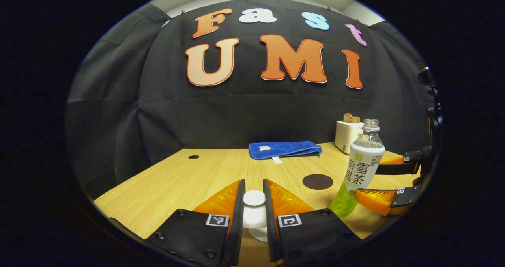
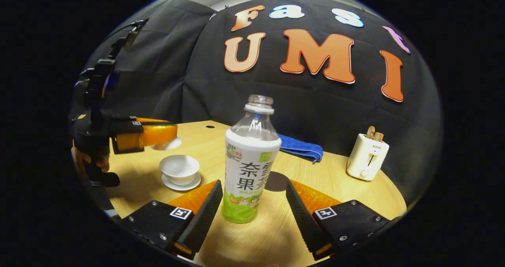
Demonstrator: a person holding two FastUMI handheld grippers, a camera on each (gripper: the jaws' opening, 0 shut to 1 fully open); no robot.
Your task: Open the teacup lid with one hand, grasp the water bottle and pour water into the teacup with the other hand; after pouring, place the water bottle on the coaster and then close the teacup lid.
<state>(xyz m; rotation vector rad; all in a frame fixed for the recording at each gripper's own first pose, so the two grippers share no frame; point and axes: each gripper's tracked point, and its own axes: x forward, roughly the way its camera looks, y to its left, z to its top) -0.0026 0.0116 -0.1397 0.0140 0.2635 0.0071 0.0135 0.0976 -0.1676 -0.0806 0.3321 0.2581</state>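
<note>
My left gripper [image 1: 254, 188] is shut on the white teacup lid [image 1: 254, 213], which sits between its fingers. In the right gripper view that left gripper [image 2: 169, 139] holds the lid [image 2: 169, 144] in the air just above the open white teacup [image 2: 179, 167] on its saucer [image 2: 181, 185]. The uncapped water bottle [image 2: 248, 168] with a white and green label stands upright on the table. My right gripper [image 2: 253, 186] is open, one finger on each side of the bottle's lower half with small gaps. The dark round coaster [image 2: 276, 181] lies just behind the bottle [image 1: 363, 164].
A folded blue towel [image 1: 284, 149] lies at the back of the wooden table [image 1: 177, 180]. A white toaster [image 2: 367, 156] with bread slices stands at the back right. A hand [image 2: 100, 162] holds the left gripper at the table's left edge.
</note>
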